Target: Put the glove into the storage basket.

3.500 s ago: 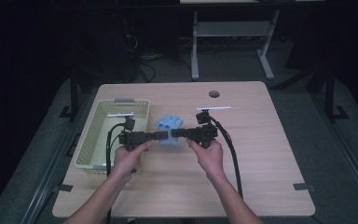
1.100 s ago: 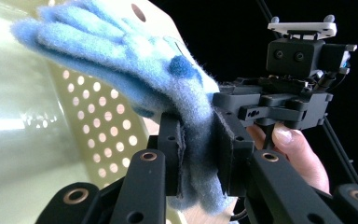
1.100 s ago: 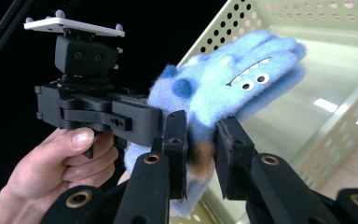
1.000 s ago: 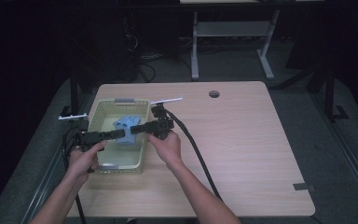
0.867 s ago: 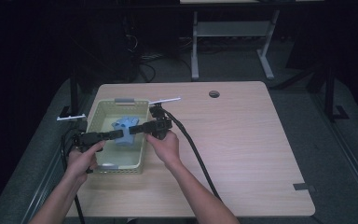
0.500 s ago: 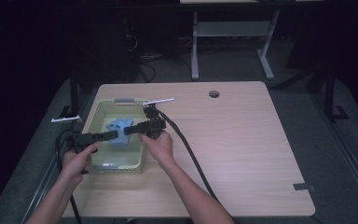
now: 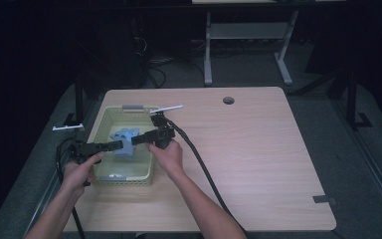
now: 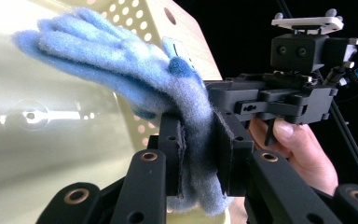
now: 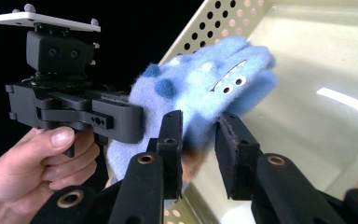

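A light blue fleece puppet (image 7: 124, 137) with darker spots and small eyes hangs inside the pale green perforated basket (image 7: 104, 119) at the table's left. Both grippers hold it from opposite sides. My left gripper (image 7: 121, 145) comes in from the left, and its jaws are shut on a fold of the puppet (image 8: 121, 65) in the left gripper view (image 8: 200, 140). My right gripper (image 7: 133, 141) comes from the right, with its jaws closed around the puppet's lower edge (image 9: 198, 140). The puppet's face (image 9: 223, 79) points toward the basket floor.
The basket's glossy floor (image 9: 317, 121) lies just under the puppet. Bare wooden tabletop (image 7: 258, 149) stretches to the right, with a cable hole (image 7: 228, 100) at the back. The right gripper's cable (image 7: 199, 167) trails across it. The table's left edge is close to the left hand (image 7: 77, 169).
Both grippers carried the blue puppet from the table's middle leftward over the basket. Over the last second they shifted a little further left and down into it, still holding it.
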Available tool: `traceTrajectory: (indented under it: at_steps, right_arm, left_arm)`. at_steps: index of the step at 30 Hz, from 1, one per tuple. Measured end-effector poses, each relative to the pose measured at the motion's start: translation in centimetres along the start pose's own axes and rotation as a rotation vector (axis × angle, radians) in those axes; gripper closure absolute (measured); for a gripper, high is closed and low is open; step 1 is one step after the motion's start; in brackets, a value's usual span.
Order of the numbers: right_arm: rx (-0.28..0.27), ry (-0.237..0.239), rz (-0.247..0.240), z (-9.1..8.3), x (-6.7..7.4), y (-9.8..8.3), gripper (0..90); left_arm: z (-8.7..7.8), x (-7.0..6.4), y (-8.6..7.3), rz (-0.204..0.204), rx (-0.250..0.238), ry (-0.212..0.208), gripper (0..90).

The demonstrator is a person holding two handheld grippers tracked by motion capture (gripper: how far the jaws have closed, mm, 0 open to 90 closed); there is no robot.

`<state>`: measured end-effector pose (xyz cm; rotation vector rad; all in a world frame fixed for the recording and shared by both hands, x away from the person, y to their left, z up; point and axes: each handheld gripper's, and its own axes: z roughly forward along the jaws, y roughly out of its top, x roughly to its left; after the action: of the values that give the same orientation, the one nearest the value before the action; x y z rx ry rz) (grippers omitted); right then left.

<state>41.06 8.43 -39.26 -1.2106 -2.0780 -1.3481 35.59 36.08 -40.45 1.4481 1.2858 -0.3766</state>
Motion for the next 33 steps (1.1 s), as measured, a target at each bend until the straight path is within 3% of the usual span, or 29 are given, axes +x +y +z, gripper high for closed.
traceTrajectory:
  at_steps: [9,23,27,28,33]
  right_arm:
    - [0.001,-0.029,-0.006,-1.6,-0.8,-0.3,70.6]
    - [-0.040,0.001,-0.006,-5.0,-1.4,-1.2,67.7]
    - [-0.057,0.026,0.000,-6.0,-1.4,-1.7,66.9]
    - [-0.059,0.028,0.000,-6.1,-1.4,-1.8,66.7]
    - [-0.075,0.042,-0.001,-7.2,-1.3,-2.2,66.4]
  left_arm:
    - [0.2,0.3,0.1,-0.018,-0.007,-0.007,73.9]
    - [1.1,1.2,0.3,-0.060,0.047,0.128,73.8]
    - [1.5,1.3,0.6,-0.070,0.076,0.190,73.8]
    - [1.7,1.1,0.7,-0.069,0.094,0.225,73.7]
    - [3.1,1.1,1.3,-0.078,0.164,0.305,73.3]
